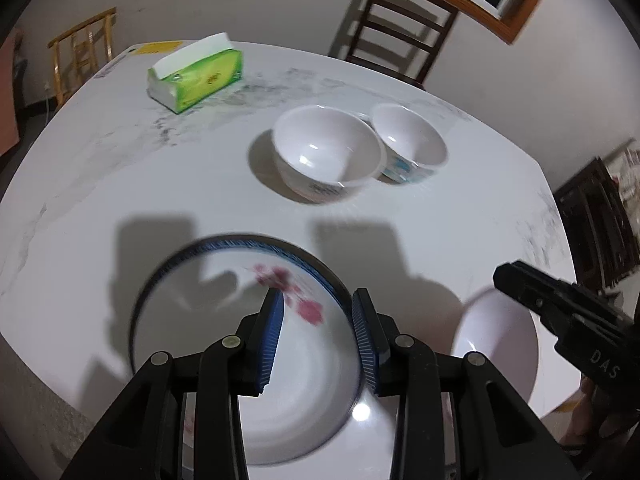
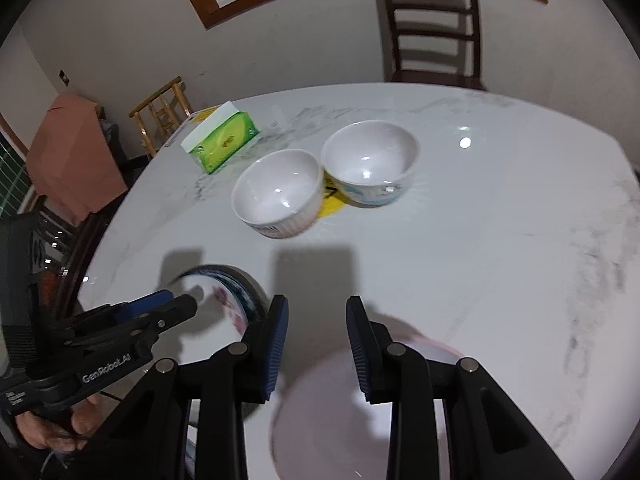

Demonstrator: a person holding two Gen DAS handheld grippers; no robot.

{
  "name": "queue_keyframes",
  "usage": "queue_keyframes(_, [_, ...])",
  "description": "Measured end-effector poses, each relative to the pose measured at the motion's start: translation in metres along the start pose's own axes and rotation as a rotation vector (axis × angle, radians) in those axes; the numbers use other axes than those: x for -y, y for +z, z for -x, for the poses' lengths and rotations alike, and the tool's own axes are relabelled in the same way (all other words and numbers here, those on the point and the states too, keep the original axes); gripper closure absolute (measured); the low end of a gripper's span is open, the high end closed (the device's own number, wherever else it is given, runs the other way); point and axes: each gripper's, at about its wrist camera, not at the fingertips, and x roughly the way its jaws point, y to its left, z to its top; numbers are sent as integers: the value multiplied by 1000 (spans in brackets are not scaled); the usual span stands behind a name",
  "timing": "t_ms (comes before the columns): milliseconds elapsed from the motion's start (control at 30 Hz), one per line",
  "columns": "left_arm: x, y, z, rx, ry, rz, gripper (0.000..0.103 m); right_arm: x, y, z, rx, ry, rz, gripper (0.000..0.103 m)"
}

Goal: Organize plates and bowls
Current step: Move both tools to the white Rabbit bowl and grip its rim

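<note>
A blue-rimmed plate (image 1: pixel 192 320) with red flowers lies near the table's front edge. My left gripper (image 1: pixel 318 296) hovers over it with jaws partly apart, its right pad (image 1: pixel 366 344) just outside the plate's right rim, and nothing is pressed between the pads. From the right wrist view that plate (image 2: pixel 224 292) sits under the left gripper (image 2: pixel 180 302). A plain white bowl (image 2: pixel 328 432) lies below my right gripper (image 2: pixel 316 302), whose jaws also stand apart. In the left wrist view the right gripper (image 1: pixel 500 276) reaches over this bowl (image 1: pixel 496 344). Both dishes look blurred.
Two white bowls (image 1: pixel 328 152) (image 1: pixel 408 140) stand side by side mid-table on the white marble table (image 1: pixel 120 180). A green tissue pack (image 1: pixel 200 76) lies at the far left. A dark chair (image 1: pixel 400 28) stands behind the table. A person's hand (image 2: pixel 60 428) holds the left gripper.
</note>
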Motion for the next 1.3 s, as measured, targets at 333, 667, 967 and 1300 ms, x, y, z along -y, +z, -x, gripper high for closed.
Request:
queue_keyframes(333, [-37, 56, -31, 7, 37, 122, 71, 1, 45, -57, -66, 43, -67, 72])
queue_keyframes(667, [-42, 90, -65, 6, 20, 152, 71, 6, 83, -101, -82, 11, -99, 72])
queue_keyframes(967, [-46, 104, -97, -30, 36, 154, 71, 9, 91, -134, -128, -20, -92, 72])
queue_keyframes(1300, [-45, 107, -116, -54, 0, 146, 84, 5, 92, -147, -147, -1, -64, 81])
